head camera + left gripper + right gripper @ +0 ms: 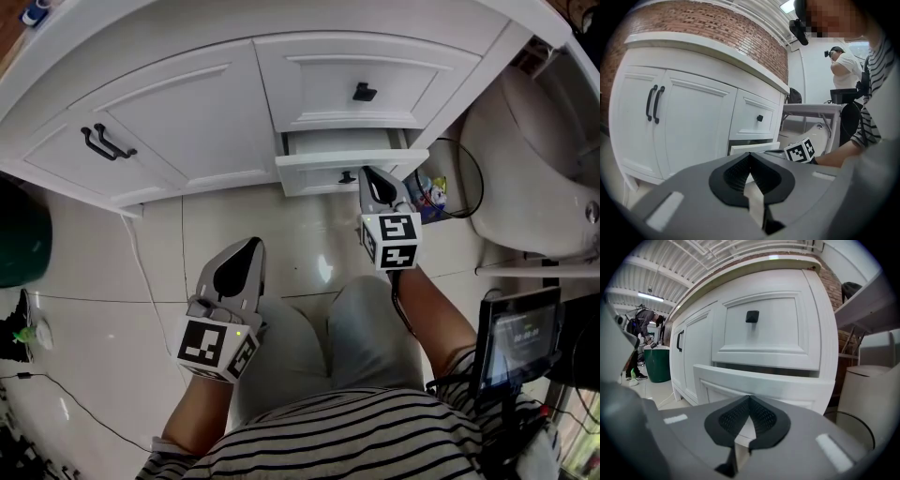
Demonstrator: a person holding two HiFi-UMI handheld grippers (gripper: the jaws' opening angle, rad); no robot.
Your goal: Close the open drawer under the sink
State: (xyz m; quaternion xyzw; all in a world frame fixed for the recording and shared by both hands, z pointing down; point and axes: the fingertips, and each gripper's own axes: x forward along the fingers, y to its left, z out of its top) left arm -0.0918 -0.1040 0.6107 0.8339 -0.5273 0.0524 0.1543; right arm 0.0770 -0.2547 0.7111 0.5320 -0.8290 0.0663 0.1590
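The lower drawer [352,158] of the white vanity stands pulled out a little, its dark inside showing above the front panel. Its black knob [348,176] is just left of my right gripper [368,172], whose shut tips are at the drawer front; I cannot tell if they touch. In the right gripper view the drawer front [764,383] fills the space just beyond the right gripper [749,398]. My left gripper [251,244] is shut on nothing and hangs over the floor, well back from the cabinet. The left gripper [750,154] points at the drawer [752,147].
Above is a shut upper drawer [364,91]; left of it are cabinet doors with black handles [108,142]. A toilet [534,169] stands at the right, with small items [433,197] beside the cabinet. A green bin [19,234] is at far left, and a tablet [520,333] at lower right.
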